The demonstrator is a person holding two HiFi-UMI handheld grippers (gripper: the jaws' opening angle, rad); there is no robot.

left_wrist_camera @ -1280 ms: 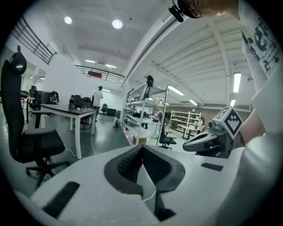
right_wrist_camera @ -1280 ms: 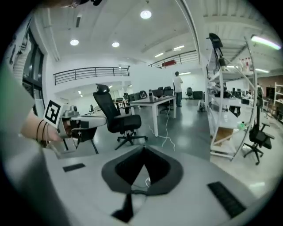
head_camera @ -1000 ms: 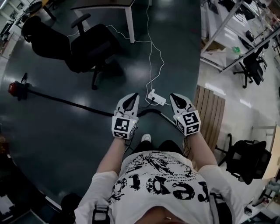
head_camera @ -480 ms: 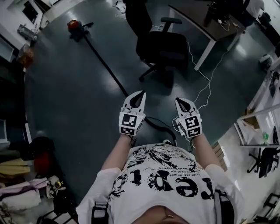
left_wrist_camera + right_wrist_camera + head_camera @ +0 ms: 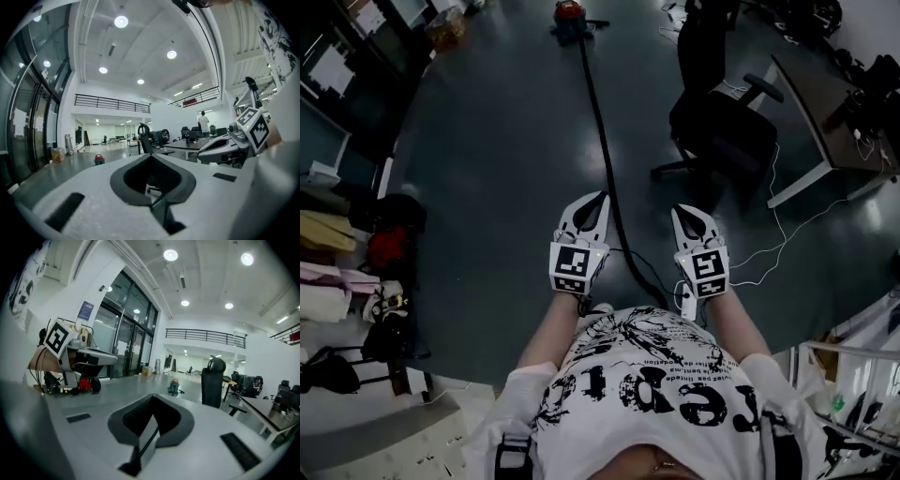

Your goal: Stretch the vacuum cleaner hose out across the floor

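Observation:
The red vacuum cleaner stands far off at the top of the head view. Its black hose runs from it across the dark floor, passes between my two grippers and curls near my feet. The left gripper and right gripper are held side by side in front of my chest, pointing roughly level, both shut with nothing in them and well above the hose. The vacuum cleaner shows small in the left gripper view, as does the vacuum cleaner in the right gripper view.
A black office chair and a desk stand to the right of the hose. A white cable lies by my right side. Bags and clutter line the left wall. A person stands far off.
The whole view has swung round: the vacuum cleaner and hose went from the far left to straight ahead at the top. Both grippers stayed shut and empty in front of me.

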